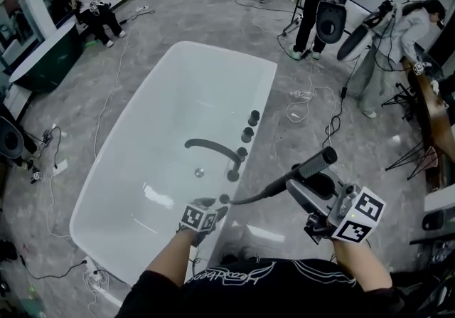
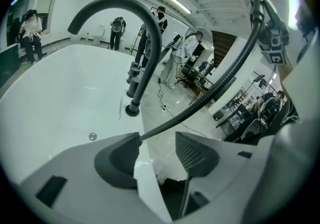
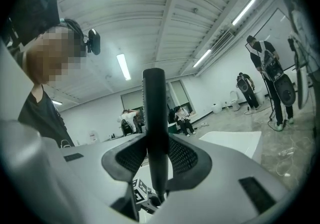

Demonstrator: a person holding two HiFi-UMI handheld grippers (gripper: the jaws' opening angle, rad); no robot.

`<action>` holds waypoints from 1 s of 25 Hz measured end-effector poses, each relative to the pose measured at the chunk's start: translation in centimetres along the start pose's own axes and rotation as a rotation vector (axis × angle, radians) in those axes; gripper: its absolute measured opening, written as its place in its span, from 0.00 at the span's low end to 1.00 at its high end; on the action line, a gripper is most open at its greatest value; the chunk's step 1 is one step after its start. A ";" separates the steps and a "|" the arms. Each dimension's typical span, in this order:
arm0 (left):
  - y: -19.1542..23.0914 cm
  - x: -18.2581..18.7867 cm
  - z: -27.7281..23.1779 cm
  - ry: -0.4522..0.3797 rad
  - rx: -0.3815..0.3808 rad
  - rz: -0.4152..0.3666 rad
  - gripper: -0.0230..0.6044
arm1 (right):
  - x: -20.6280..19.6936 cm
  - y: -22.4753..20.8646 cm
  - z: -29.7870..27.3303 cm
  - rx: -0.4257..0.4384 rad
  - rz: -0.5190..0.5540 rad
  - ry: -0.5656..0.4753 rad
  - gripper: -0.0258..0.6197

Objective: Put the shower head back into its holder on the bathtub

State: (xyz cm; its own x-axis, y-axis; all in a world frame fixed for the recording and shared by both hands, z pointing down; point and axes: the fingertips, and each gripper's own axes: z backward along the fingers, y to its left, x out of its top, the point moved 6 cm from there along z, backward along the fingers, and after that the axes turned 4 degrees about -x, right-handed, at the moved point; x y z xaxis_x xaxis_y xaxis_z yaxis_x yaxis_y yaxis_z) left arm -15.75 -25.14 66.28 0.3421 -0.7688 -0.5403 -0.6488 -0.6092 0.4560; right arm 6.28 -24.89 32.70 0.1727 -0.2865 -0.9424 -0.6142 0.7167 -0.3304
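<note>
The dark shower head [image 1: 313,164] is clamped between the pads of my right gripper [image 1: 307,180], out to the right of the white bathtub [image 1: 135,167]. In the right gripper view its handle [image 3: 154,118] stands upright in my right gripper [image 3: 156,150]. Its grey hose [image 1: 259,191] runs left to a dark fitting [image 1: 225,199] on the tub's rim. My left gripper [image 1: 215,205] hovers at that fitting, open. In the left gripper view the hose [image 2: 210,98] rises from beside the left pad [image 2: 117,160] of my left gripper [image 2: 157,143], untouched, toward the shower head [image 2: 260,7].
A curved dark faucet [image 1: 213,147] and several round knobs [image 1: 247,134] line the tub's right rim. Cables [image 1: 306,99] trail over the marble floor. People with equipment stand at the back right [image 1: 316,3], and another sits at the back left [image 1: 96,7].
</note>
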 end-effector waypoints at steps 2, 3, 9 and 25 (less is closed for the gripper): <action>0.0 -0.4 0.7 -0.011 -0.010 0.000 0.37 | -0.5 0.1 -0.8 0.007 -0.003 0.015 0.25; 0.0 -0.4 1.2 -0.027 -0.014 0.000 0.37 | -0.7 0.2 -1.2 0.011 -0.006 0.019 0.25; -0.9 1.0 6.0 -0.225 -0.041 0.051 0.25 | -2.2 1.4 -4.1 0.040 0.032 0.054 0.25; -7.2 1.8 21.6 -0.637 -0.083 0.014 0.04 | -13.3 2.0 -11.8 0.046 0.243 0.236 0.25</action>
State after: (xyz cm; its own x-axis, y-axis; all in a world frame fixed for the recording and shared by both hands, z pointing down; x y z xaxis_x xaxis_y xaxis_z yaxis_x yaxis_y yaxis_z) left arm -25.09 -17.95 46.72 -0.1540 -0.5260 -0.8364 -0.5865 -0.6326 0.5058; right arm -6.34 -27.12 45.22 -0.1602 -0.2393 -0.9576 -0.5789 0.8086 -0.1052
